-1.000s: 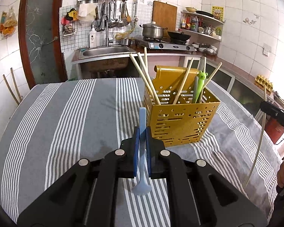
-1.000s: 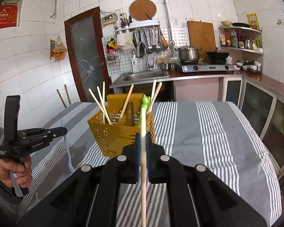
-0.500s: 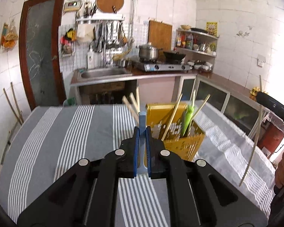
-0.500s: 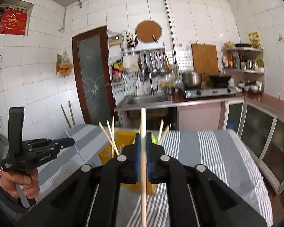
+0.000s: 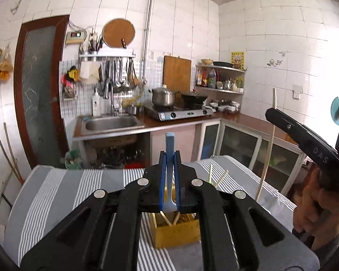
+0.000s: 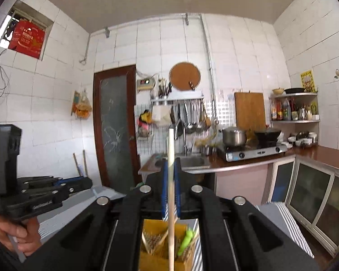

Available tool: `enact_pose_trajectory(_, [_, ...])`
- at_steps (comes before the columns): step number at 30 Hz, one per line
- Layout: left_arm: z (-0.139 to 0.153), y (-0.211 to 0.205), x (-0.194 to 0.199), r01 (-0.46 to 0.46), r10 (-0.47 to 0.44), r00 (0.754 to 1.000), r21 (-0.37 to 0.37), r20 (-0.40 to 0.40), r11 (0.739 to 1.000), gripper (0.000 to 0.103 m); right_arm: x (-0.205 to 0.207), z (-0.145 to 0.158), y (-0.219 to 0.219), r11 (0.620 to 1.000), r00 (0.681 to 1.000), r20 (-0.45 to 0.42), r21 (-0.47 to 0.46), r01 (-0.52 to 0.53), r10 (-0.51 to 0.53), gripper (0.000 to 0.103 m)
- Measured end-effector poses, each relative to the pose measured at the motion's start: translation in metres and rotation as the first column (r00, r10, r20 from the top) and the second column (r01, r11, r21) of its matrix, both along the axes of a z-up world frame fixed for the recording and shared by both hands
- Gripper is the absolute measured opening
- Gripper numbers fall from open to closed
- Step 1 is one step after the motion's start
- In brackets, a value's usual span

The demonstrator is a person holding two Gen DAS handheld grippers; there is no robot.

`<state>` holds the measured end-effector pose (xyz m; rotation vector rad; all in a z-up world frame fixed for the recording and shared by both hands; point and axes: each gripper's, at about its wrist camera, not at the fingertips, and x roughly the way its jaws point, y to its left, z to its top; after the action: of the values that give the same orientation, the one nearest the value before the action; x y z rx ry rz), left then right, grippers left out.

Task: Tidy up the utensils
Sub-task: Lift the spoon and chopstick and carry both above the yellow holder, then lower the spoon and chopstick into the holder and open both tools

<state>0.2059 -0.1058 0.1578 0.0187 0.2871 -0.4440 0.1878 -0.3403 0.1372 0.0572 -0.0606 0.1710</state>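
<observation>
My left gripper (image 5: 170,158) is shut on a light blue spoon (image 5: 169,144), handle end sticking up past the fingertips. It hovers above the yellow perforated utensil basket (image 5: 177,232), which holds several chopsticks (image 5: 221,178). My right gripper (image 6: 170,166) is shut on a pale wooden chopstick (image 6: 171,149), held upright over the same basket (image 6: 153,241), where a green utensil (image 6: 186,240) stands. Each gripper shows in the other's view, the right one (image 5: 305,135) and the left one (image 6: 45,194).
The basket stands on a table with a grey and white striped cloth (image 5: 63,185). Behind are a sink (image 5: 111,124), a gas stove with a pot (image 5: 163,97), a brown door (image 5: 39,85) and glass-front cabinets (image 6: 311,194) to the right.
Both grippers have risen and tilted up, still holding the spoon and chopstick. The basket has dropped from mid-frame to the bottom of both views, under the grippers.
</observation>
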Motion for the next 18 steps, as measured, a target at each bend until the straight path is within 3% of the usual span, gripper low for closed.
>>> enact_pose_trajectory(5, [-0.008,-0.009,0.019,-0.012,0.012,1.000,0.031,0.001,0.999,0.006,0.016,-0.002,0.001,0.999,0.997,0.071,0.024,0.020,-0.022,0.006])
enact_pose_trajectory(9, [-0.013,-0.009,0.037,-0.014,0.014,1.000,0.024,0.000,1.000,0.006,0.036,-0.018,0.007,1.000,0.997,0.079,0.007,0.010,-0.011,0.006])
enact_pose_trajectory(12, [-0.017,-0.013,0.048,-0.010,0.009,1.000,0.026,0.018,1.000,0.005,0.051,-0.031,0.010,1.000,0.999,0.052,-0.003,0.008,-0.008,0.006])
enact_pose_trajectory(18, [-0.029,-0.021,0.063,-0.003,0.005,0.999,0.046,-0.032,0.999,0.005,0.069,-0.045,0.006,1.000,1.000,0.003,0.003,0.018,-0.018,0.006])
